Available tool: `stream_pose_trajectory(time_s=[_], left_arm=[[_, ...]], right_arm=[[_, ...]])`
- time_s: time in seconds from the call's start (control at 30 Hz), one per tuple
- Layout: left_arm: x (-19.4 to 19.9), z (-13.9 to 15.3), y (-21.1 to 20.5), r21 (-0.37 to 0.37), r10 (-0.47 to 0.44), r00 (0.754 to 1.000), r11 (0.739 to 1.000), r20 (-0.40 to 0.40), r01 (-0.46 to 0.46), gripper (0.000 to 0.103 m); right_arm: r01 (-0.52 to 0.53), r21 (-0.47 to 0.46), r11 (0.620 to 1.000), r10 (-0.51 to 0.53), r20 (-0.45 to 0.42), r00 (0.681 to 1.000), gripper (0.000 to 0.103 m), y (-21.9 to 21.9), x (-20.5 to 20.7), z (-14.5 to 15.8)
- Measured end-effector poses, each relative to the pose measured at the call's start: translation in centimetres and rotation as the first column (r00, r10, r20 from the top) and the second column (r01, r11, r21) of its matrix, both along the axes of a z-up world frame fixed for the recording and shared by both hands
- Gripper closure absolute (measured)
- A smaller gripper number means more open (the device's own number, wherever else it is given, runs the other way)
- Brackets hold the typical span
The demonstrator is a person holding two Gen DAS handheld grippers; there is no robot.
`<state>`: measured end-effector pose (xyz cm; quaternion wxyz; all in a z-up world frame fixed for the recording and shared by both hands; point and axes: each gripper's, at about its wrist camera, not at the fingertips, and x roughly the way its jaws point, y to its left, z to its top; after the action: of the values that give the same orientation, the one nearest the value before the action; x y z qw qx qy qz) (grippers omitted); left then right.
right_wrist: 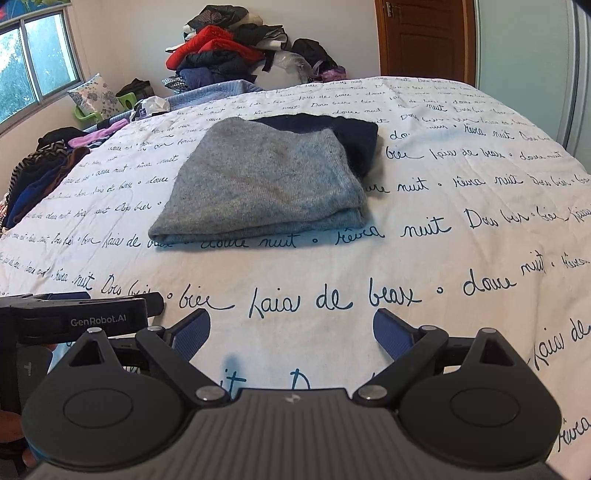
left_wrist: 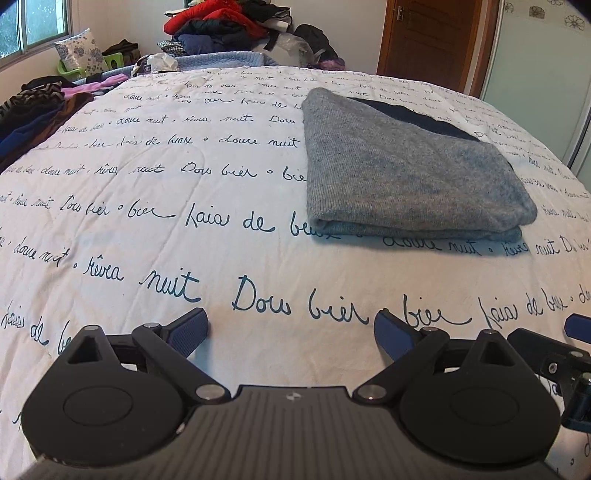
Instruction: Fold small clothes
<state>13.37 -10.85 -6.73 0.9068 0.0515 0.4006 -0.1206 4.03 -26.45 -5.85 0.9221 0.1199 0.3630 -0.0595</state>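
A folded grey knit garment (left_wrist: 410, 170) with a dark navy part (left_wrist: 413, 112) at its far side lies flat on the white bedspread (left_wrist: 166, 221). It also shows in the right wrist view (right_wrist: 266, 184), with the navy part (right_wrist: 343, 133) behind it. My left gripper (left_wrist: 291, 328) is open and empty, near the bed's front, well short of the garment. My right gripper (right_wrist: 291, 328) is open and empty, also short of the garment. The left gripper's body (right_wrist: 74, 317) shows at the left of the right wrist view.
A pile of unfolded clothes (left_wrist: 221, 26) sits at the far end of the bed. More clothes (left_wrist: 33, 110) lie along the left edge. A pillow (right_wrist: 96, 96) and a green object are at the far left. A wooden door (right_wrist: 424, 37) is at the back right.
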Motion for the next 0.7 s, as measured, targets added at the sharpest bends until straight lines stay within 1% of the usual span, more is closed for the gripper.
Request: stream_pose_trajectory(time_s=[0.7], left_arm=[[-0.03, -0.43, -0.41, 0.025, -0.003, 1.0, 1.0, 0.007, 0.003, 0.004]], right_arm=[[-0.004, 0.014, 1.0, 0.004, -0.013, 1.0, 0.007, -0.52, -0.08, -0.53]])
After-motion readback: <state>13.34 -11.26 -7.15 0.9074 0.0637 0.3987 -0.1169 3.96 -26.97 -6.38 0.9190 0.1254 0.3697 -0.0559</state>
